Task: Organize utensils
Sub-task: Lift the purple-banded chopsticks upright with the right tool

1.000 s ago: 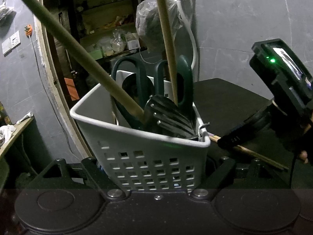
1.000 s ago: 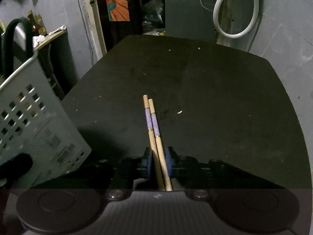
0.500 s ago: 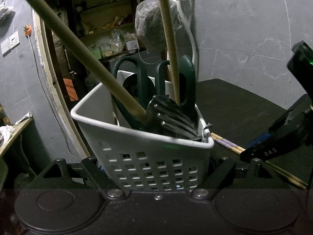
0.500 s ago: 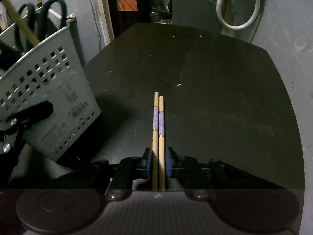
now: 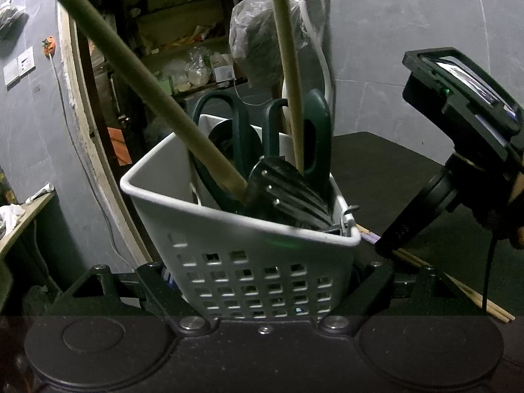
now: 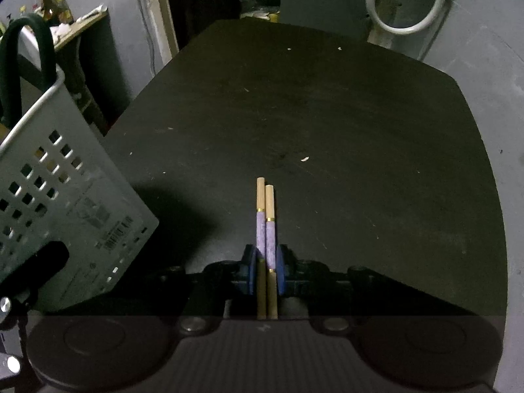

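Now the right gripper is closing on two purple-banded wooden chopsticks, pointing far along its fingers, while the left gripper is clamping the white perforated plastic basket standing just to their left.

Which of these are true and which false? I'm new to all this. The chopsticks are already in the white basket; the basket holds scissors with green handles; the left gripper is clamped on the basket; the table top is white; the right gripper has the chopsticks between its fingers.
1. The chopsticks are already in the white basket. False: they lie outside it, over the black table.
2. The basket holds green-handled scissors. True.
3. The left gripper is clamped on the basket. True: its jaws sit against the basket's two sides.
4. The table top is white. False: it is black.
5. The right gripper has the chopsticks between its fingers. True: its jaws are closing on the pair.
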`<state>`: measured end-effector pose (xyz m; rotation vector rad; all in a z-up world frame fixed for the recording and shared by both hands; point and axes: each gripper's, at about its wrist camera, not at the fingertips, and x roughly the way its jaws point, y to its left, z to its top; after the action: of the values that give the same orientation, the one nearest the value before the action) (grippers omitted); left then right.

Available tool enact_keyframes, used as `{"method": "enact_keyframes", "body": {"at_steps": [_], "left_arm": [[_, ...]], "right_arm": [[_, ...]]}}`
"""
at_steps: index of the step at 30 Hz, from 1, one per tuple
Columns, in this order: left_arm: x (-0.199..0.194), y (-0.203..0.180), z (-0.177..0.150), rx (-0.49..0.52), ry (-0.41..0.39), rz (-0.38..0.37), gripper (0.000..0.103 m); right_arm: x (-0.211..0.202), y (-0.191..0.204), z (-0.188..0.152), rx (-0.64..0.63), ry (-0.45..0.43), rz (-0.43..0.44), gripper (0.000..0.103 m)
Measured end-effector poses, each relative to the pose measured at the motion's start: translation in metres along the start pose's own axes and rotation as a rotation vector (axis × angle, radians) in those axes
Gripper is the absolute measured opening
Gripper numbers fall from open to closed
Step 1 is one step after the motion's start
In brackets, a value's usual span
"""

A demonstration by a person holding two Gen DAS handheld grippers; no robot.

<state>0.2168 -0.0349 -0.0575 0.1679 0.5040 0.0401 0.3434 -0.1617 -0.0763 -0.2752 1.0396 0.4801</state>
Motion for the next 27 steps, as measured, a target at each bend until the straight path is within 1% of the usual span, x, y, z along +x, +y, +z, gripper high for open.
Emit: {"method": "enact_keyframes", "body": {"at_steps": [2, 5, 7, 11, 16, 27], "left_arm": [[0.000, 0.001, 0.000, -0.005, 0.001, -0.003, 0.087], [0.001, 0.003, -0.001, -0.017, 0.004, -0.005, 0.087], [0.001, 0.004, -0.002, -0.018, 0.003, -0.005, 0.087], [0.002, 0.005, -0.002, -0.015, 0.001, -0.007, 0.087], [0.004, 0.004, -0.002, -0.005, 0.000, -0.009, 0.087], [0.003, 0.001, -0.001, 0.014, -0.008, -0.017, 0.087]], "right_arm": [[0.000, -0.003, 0.003, -0.019, 0.021, 0.014, 0.013], [0.000, -0.011, 0.007, -0.010, 0.034, 0.053, 0.012], [-0.001, -0.016, 0.004, -0.003, 0.026, 0.057, 0.013], [-0.004, -0.027, -0.006, 0.059, -0.021, 0.113, 0.013], [-0.023, -0.039, -0.021, 0.143, -0.158, 0.185, 0.013], [-0.077, -0.054, -0.044, 0.227, -0.481, 0.221, 0.014]]}}
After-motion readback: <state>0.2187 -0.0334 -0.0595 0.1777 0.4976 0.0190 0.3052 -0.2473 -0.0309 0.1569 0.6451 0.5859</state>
